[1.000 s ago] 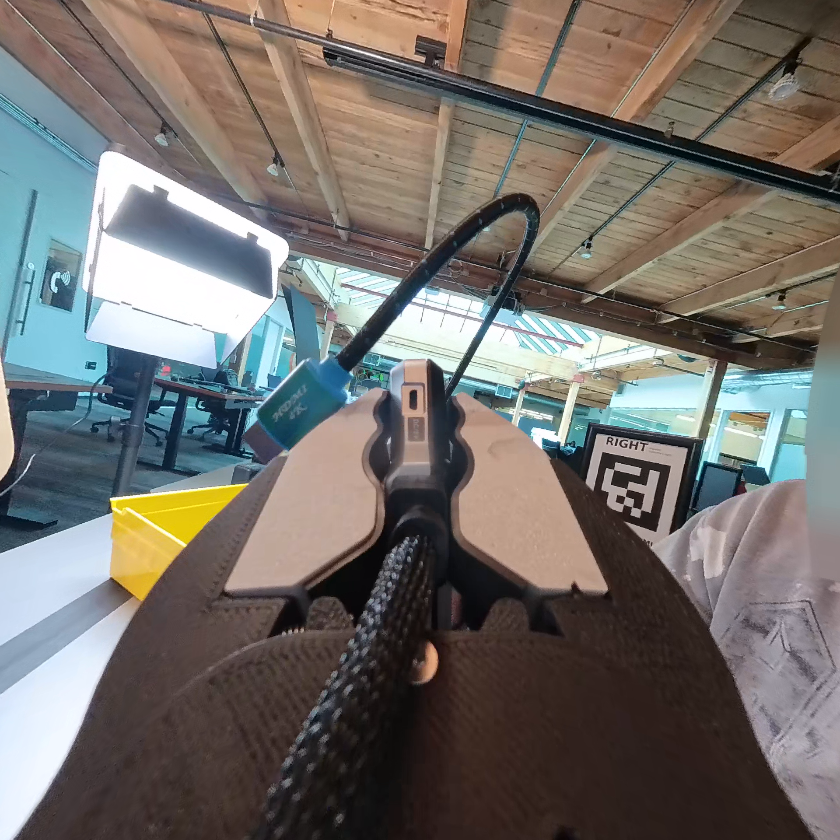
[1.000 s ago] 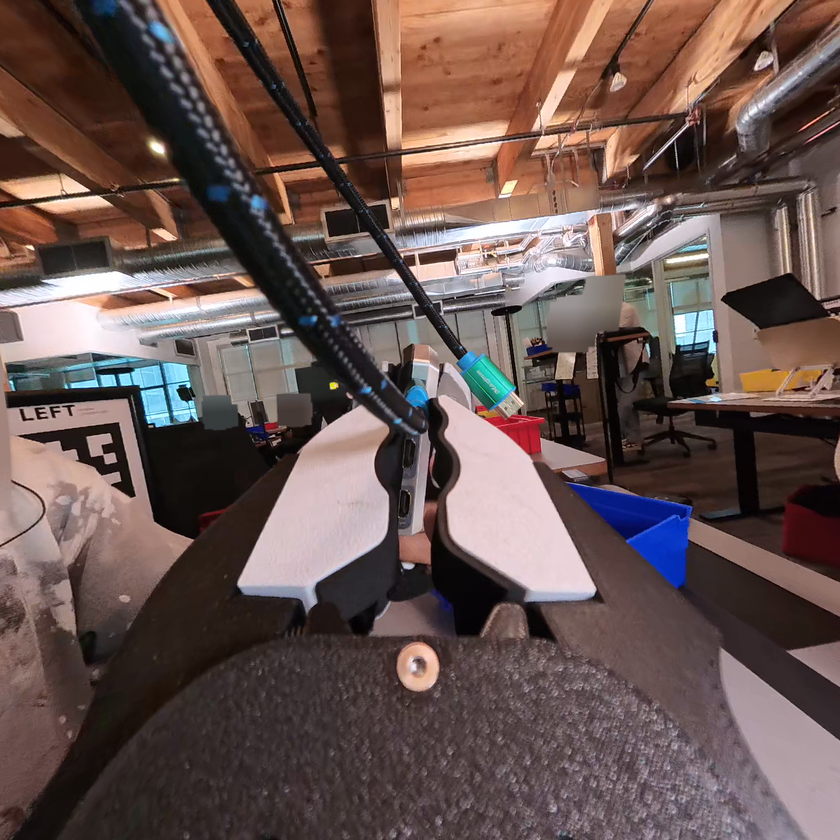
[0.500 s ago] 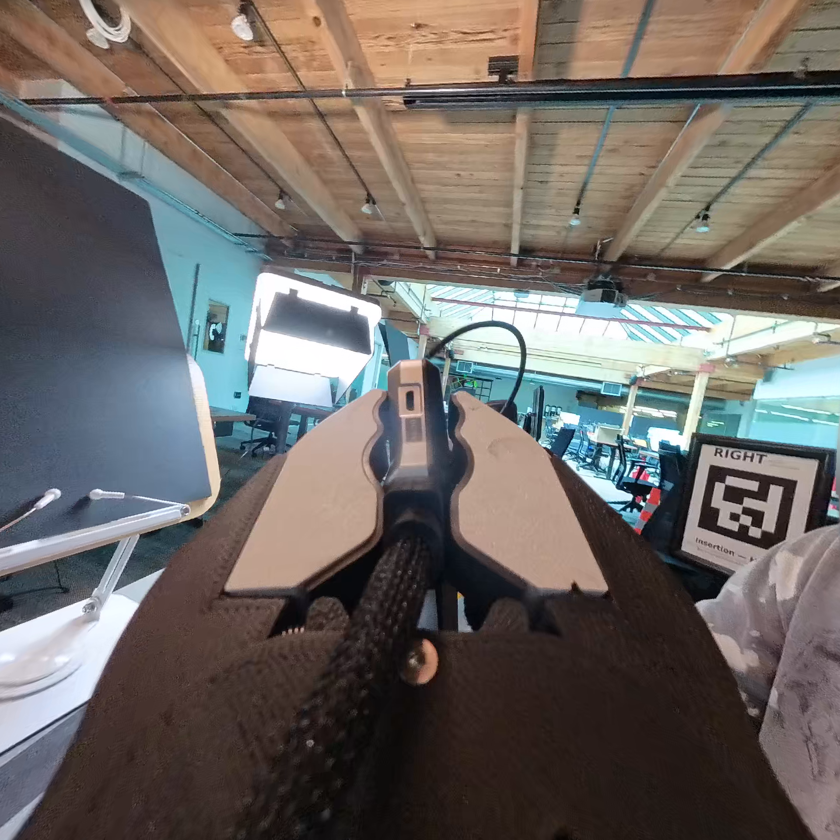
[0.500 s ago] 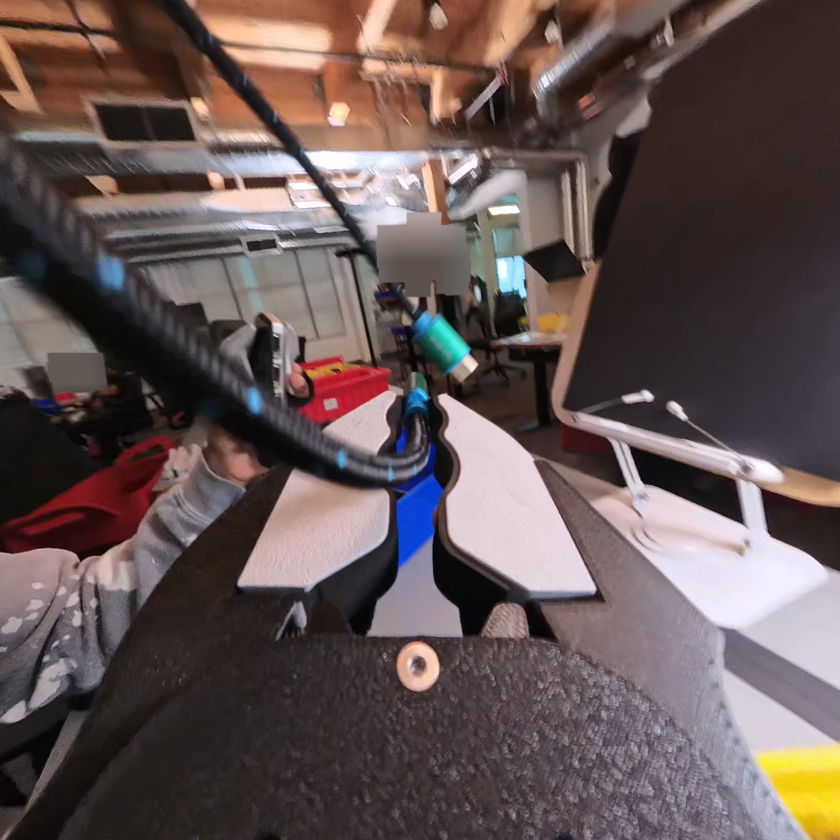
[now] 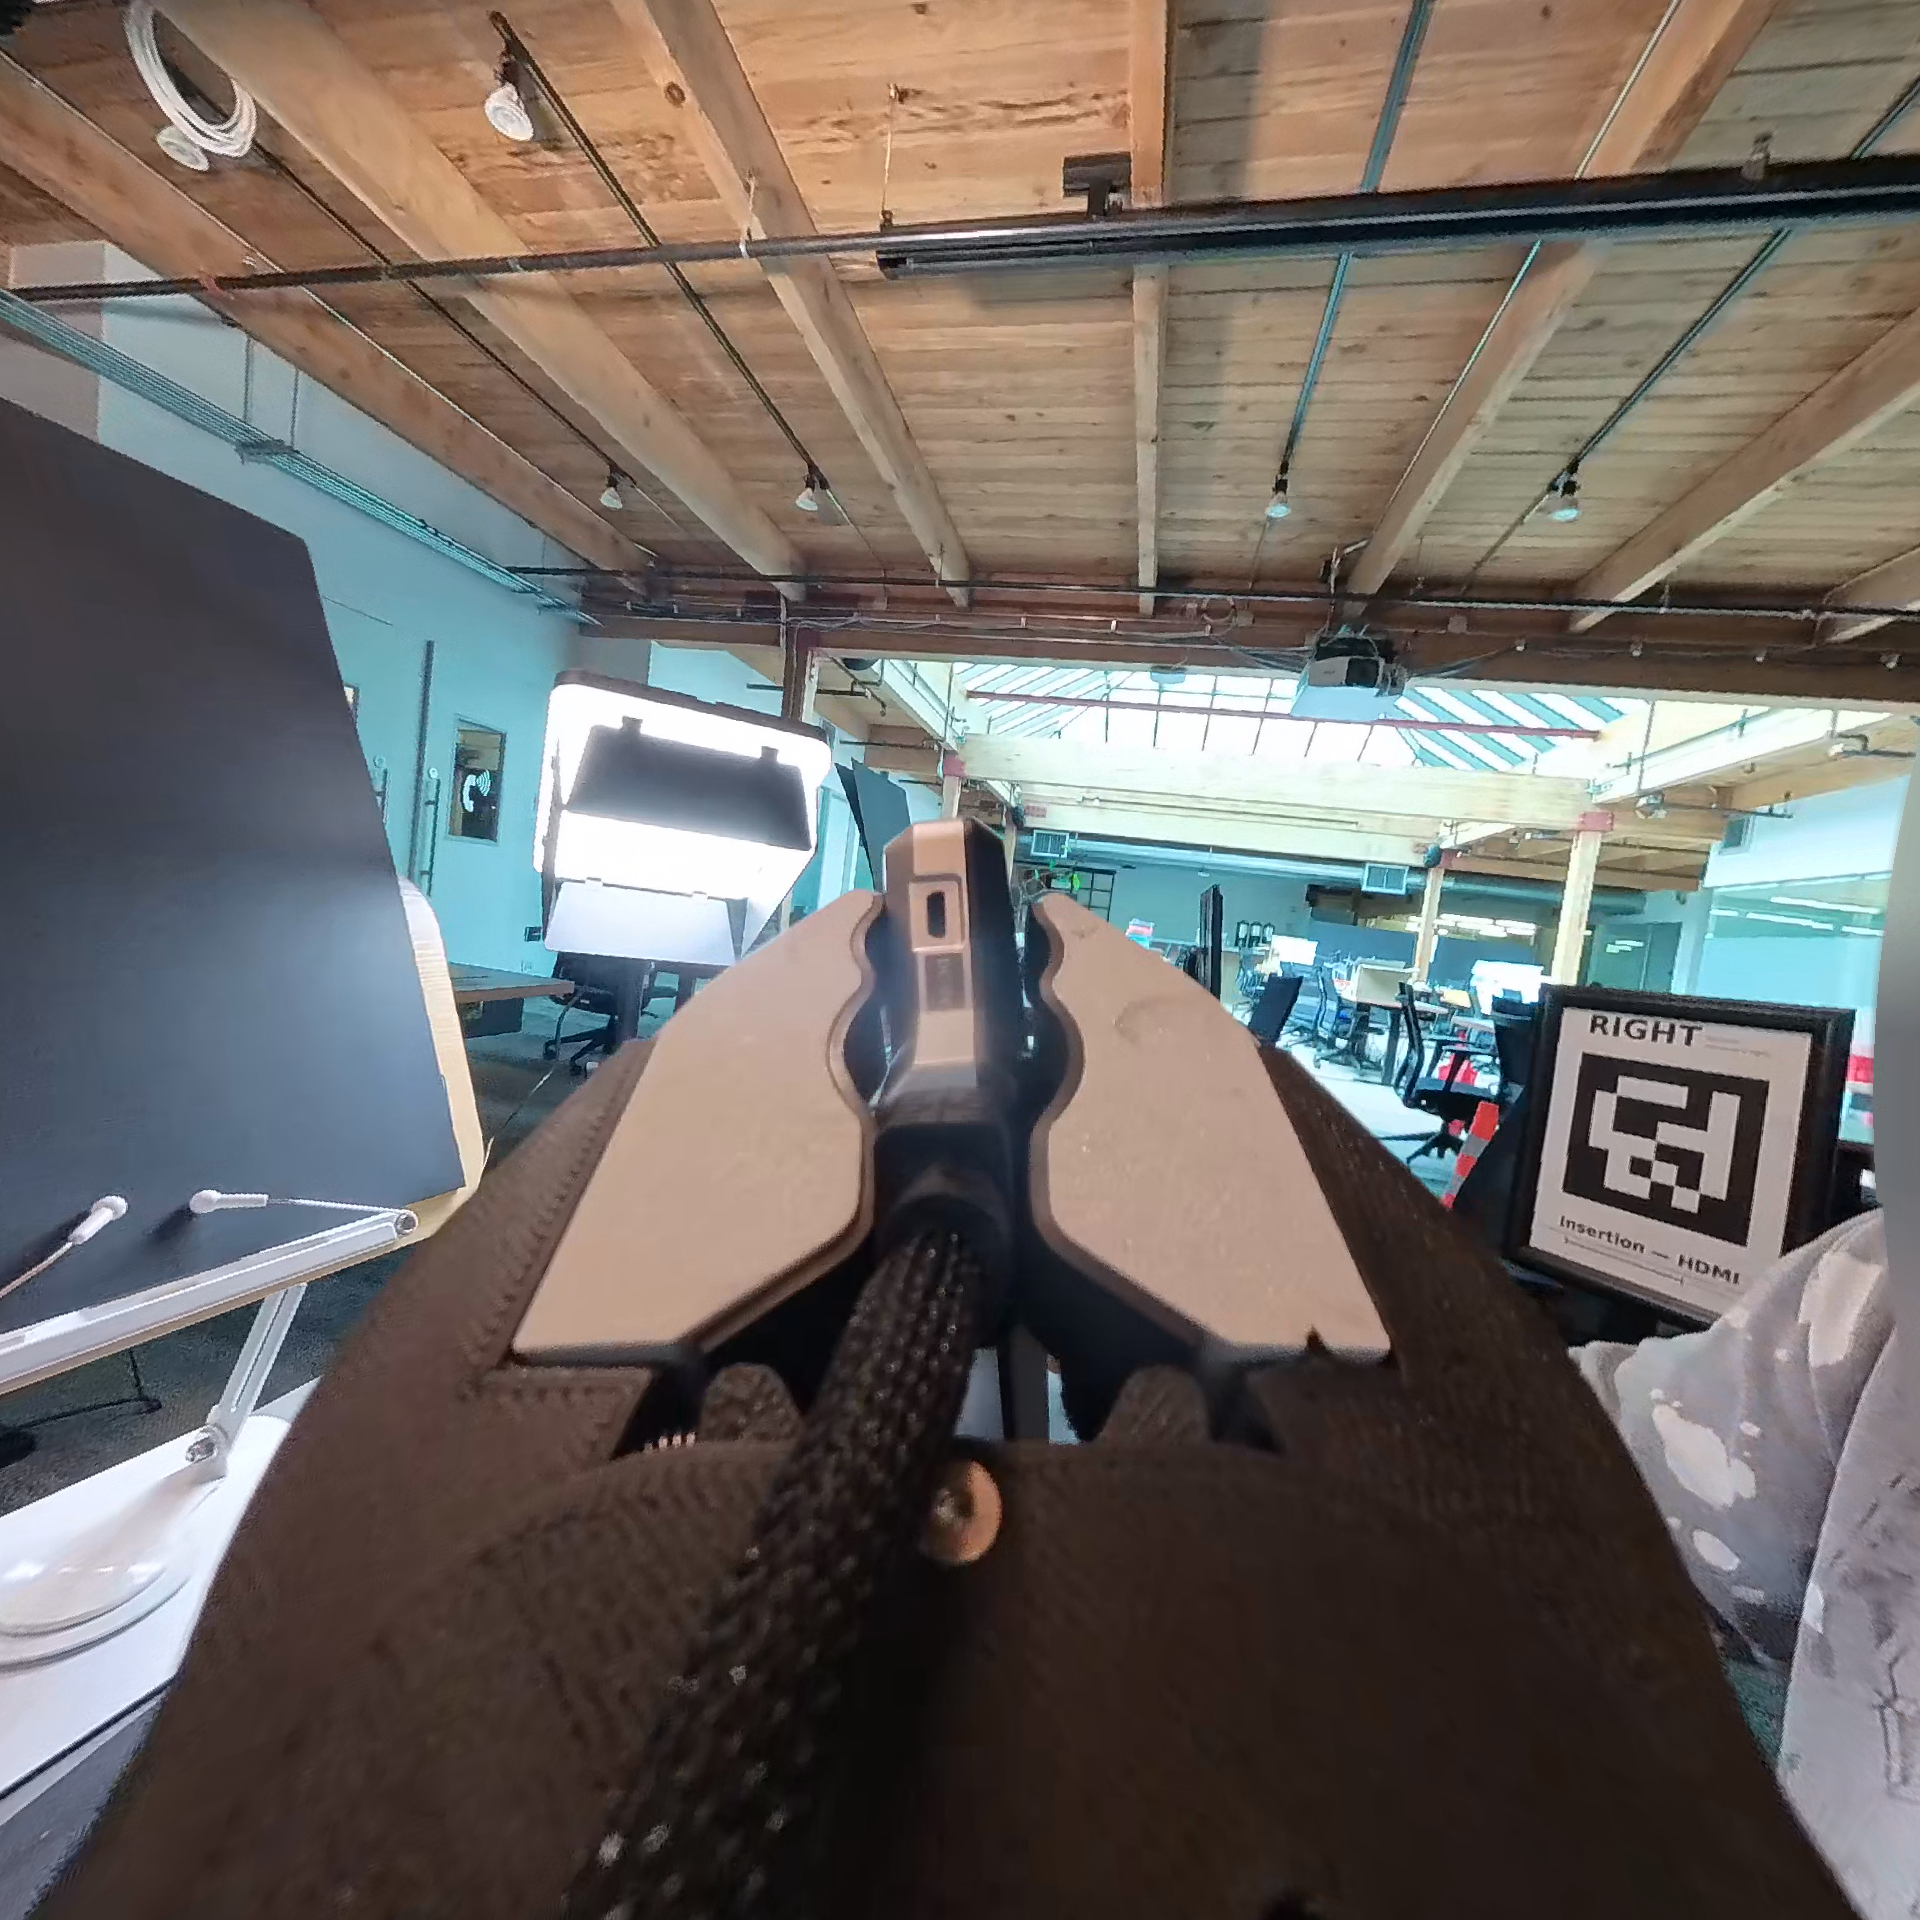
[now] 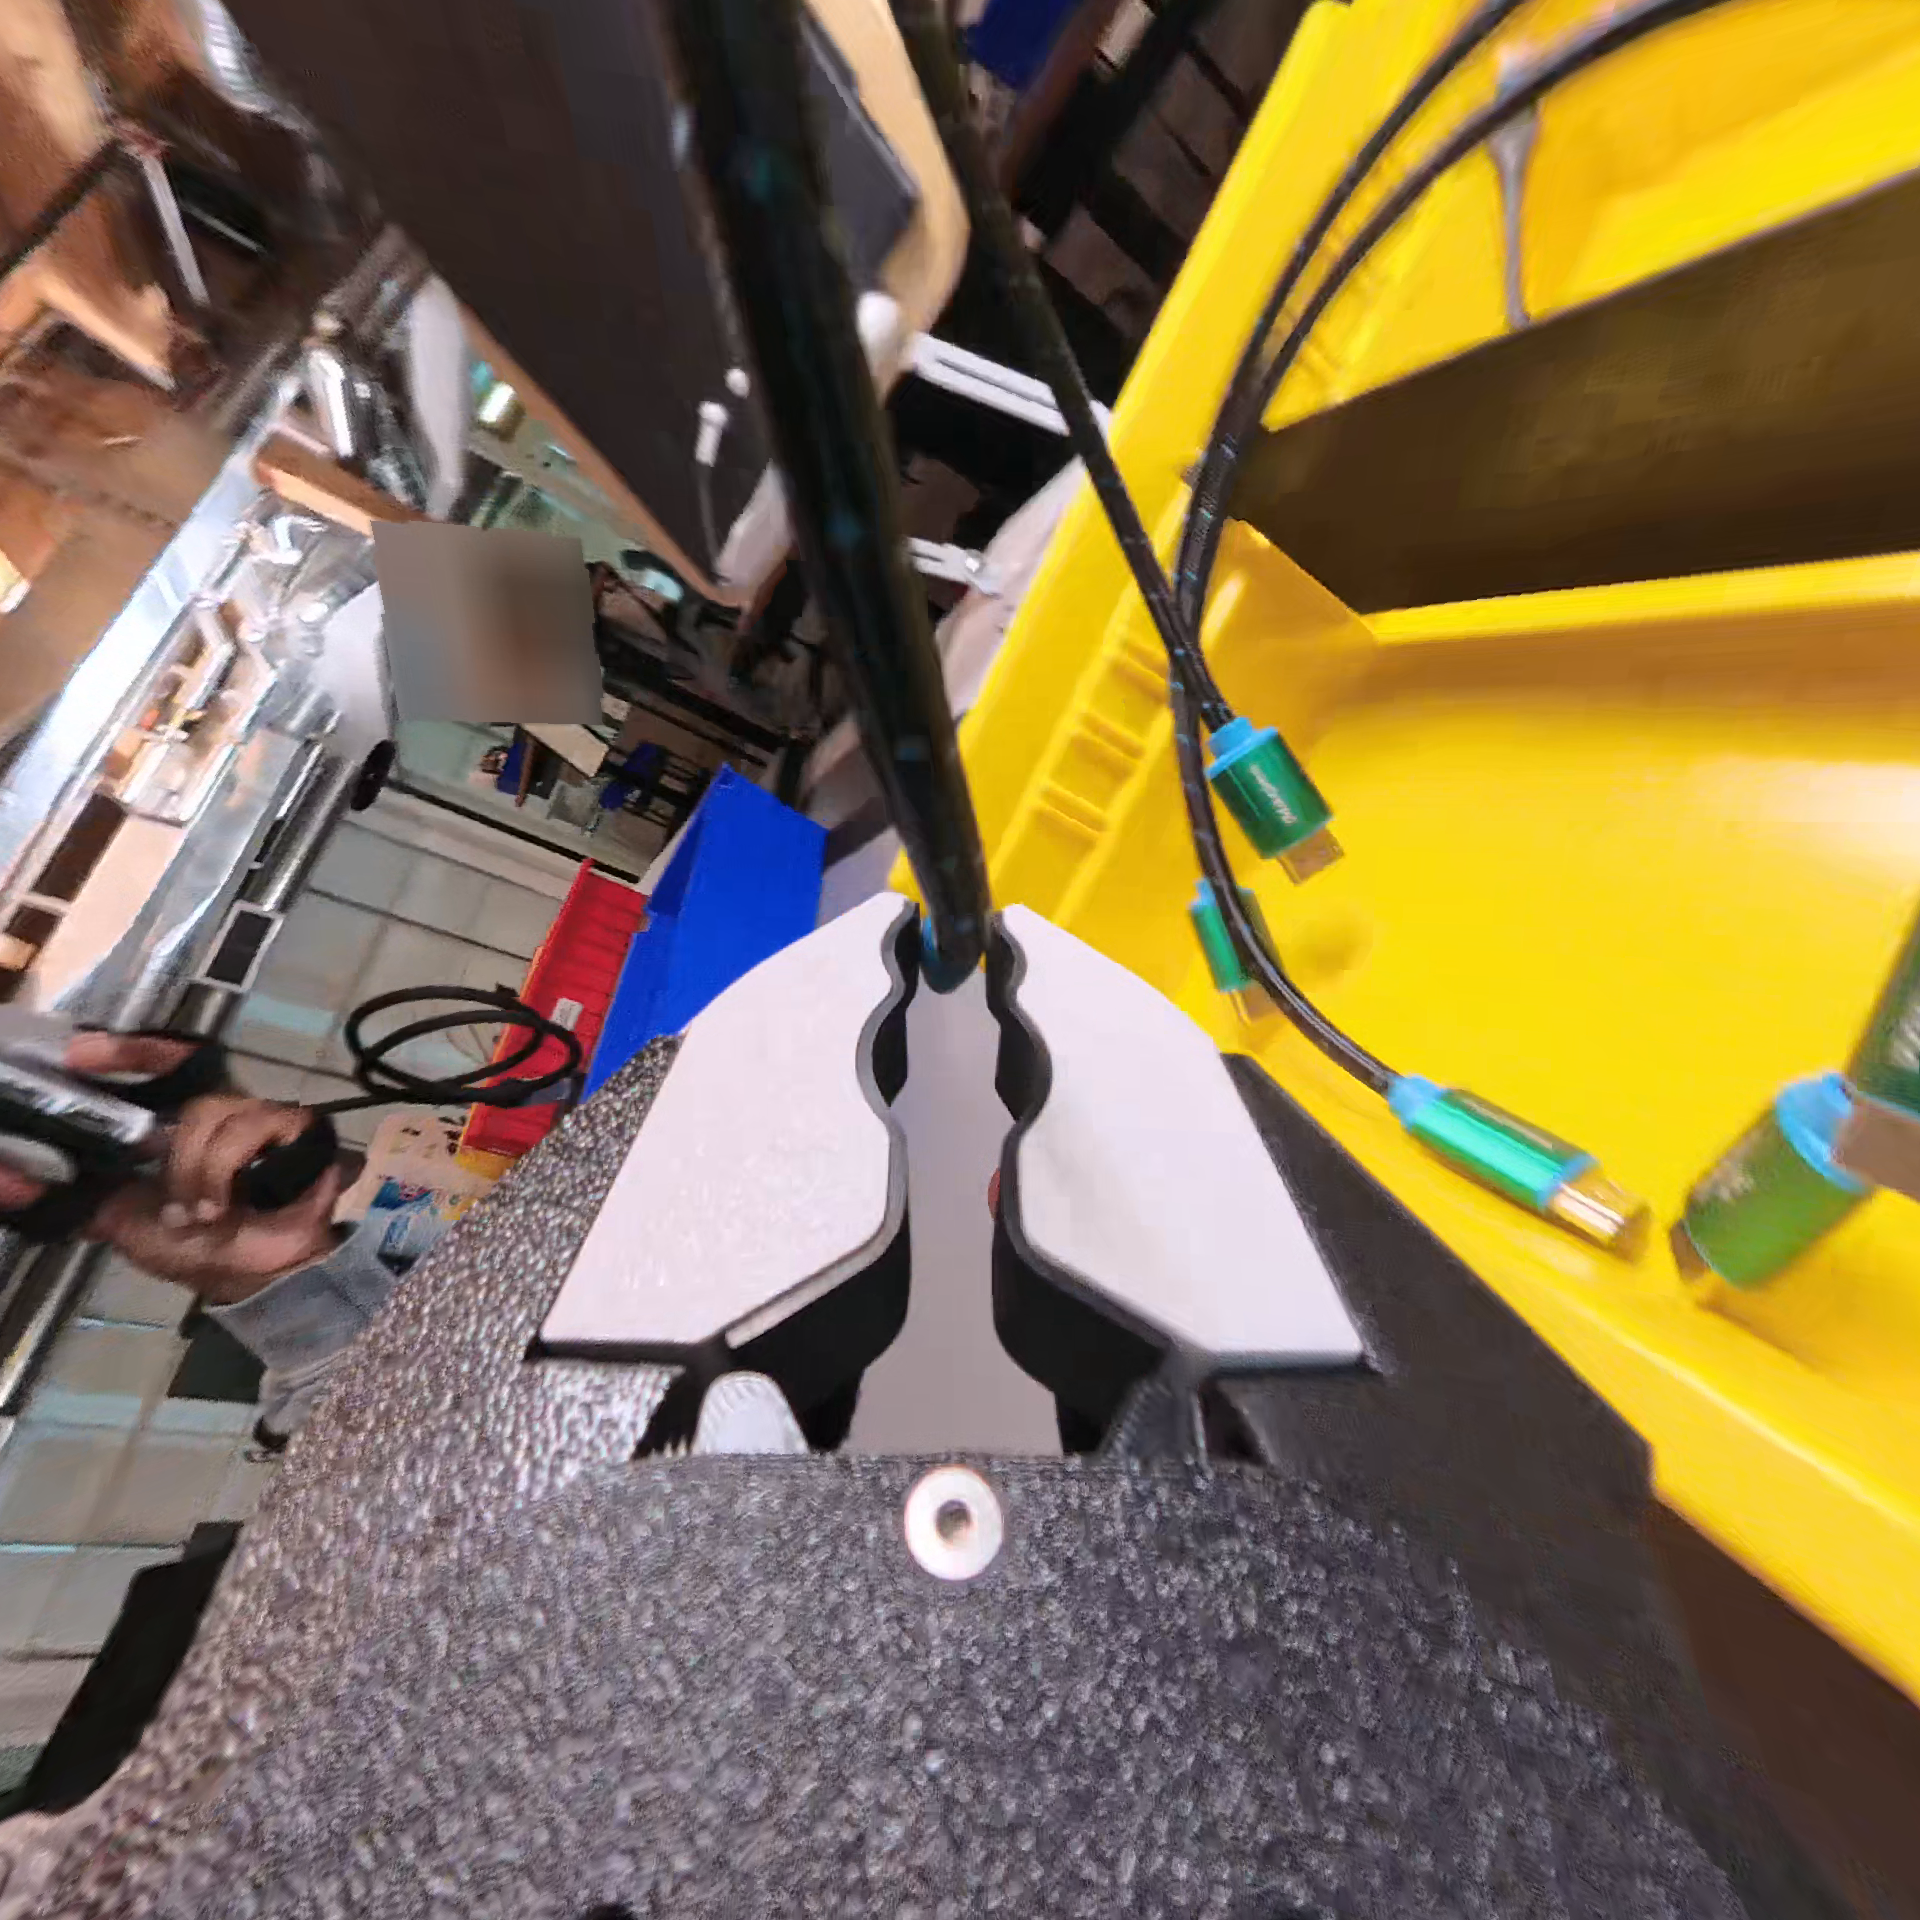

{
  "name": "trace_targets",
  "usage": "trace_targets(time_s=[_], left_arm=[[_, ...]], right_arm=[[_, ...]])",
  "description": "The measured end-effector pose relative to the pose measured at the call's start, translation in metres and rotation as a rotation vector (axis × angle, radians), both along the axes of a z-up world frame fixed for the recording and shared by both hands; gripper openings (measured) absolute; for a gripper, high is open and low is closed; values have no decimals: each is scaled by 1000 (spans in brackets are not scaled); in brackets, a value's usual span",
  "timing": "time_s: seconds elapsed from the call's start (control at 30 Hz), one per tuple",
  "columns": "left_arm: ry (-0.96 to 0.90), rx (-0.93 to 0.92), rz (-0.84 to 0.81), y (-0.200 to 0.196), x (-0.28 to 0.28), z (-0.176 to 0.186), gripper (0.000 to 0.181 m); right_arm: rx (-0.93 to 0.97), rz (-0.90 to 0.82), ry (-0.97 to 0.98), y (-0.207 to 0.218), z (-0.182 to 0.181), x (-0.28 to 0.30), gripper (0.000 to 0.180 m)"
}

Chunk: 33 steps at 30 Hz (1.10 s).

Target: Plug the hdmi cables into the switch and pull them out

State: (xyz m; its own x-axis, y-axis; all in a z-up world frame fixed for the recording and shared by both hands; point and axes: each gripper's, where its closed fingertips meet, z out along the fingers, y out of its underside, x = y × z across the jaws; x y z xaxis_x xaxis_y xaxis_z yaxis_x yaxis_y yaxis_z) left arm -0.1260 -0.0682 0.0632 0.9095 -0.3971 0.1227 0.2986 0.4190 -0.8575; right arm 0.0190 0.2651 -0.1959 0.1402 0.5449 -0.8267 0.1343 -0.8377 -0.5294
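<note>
A: Largest item, right wrist view: the yellow bin (image 6: 1558,987), filling the frame from 12 to 4 o'clock. What lies in it?

B: Loose hdmi cables with green plugs (image 6: 1270,794), unplugged, at about 2 to 3 o'clock. The right gripper (image 6: 951,940) has its jaws narrowed on the braided cable (image 6: 831,499), pinched near its blue collar at the tips, with the cord running up to 12 o'clock.

A: And the switch?

B: Only the left wrist view shows it: the grey switch (image 5: 943,961) stands upright, clamped between the jaws of the left gripper (image 5: 951,925), its own black braided lead (image 5: 831,1507) trailing toward 6 o'clock. No plug is seen in it.

A: Step in hand?

B: Judged a pull-out completed, the freed cable being brought to the bin. Next likely calls for releasing it there, then fetching another plug.
</note>
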Motion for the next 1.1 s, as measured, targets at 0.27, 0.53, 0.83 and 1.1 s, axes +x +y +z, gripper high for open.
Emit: trace_targets(time_s=[0.27, 0.53, 0.83, 1.1], left_arm=[[11, -2, -24, 0, 7, 1, 25], [19, -80, -84, 21, 19, -14, 25], [39, -128, -138, 35, 36, -24, 25], [30, -141, -116, 36, 23, -28, 25]], right_arm=[[288, -56, -289, -8, -18, 32, 35], [648, 86, -543, -11, -19, 67, 33], [873, 378, -939, 19, -43, 61, 17], [905, 282, -795, 43, 22, 80, 26]])
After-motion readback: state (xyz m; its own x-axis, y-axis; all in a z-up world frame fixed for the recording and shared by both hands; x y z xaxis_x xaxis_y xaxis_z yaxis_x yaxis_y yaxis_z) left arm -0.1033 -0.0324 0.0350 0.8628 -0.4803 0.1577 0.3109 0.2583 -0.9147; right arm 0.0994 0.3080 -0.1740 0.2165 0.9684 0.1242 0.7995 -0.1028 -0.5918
